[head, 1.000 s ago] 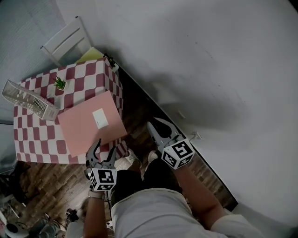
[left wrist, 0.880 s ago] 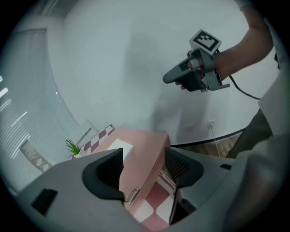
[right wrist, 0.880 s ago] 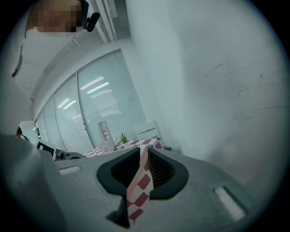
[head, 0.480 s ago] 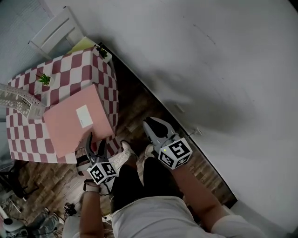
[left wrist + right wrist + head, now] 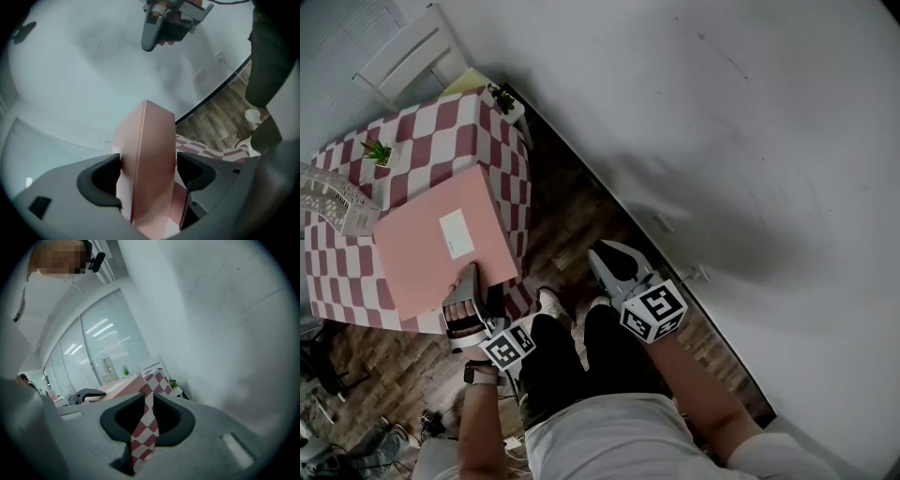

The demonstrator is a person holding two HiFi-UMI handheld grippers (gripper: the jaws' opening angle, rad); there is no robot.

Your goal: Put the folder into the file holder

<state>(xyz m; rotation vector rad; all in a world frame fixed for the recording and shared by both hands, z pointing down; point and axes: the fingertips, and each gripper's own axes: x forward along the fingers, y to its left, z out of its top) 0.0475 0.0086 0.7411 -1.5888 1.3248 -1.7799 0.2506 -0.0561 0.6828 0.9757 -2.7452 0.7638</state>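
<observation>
A pink folder (image 5: pixel 431 239) with a white label lies flat on the checkered table (image 5: pixel 431 141), its near corner over the table's edge. My left gripper (image 5: pixel 478 287) is at that corner. In the left gripper view the folder's edge (image 5: pixel 150 140) stands between the jaws, which have just been opening wide; a gap shows on the right side. The white mesh file holder (image 5: pixel 328 192) sits at the table's far left, beyond the folder. My right gripper (image 5: pixel 600 249) hangs over the wooden floor, right of the table. Its jaws (image 5: pixel 148 397) stand a narrow slit apart with nothing held.
A small potted plant (image 5: pixel 375 150) stands on the table behind the folder. Another plant (image 5: pixel 500 94) sits on a low white stand by the wall, and a white chair (image 5: pixel 403 56) stands behind the table. My legs and shoes (image 5: pixel 548 305) are below the table's corner.
My left gripper has moved forward onto the folder's near corner, rolled over and spread its jaws around the edge. The right gripper has sunk a little and kept its narrow slit.
</observation>
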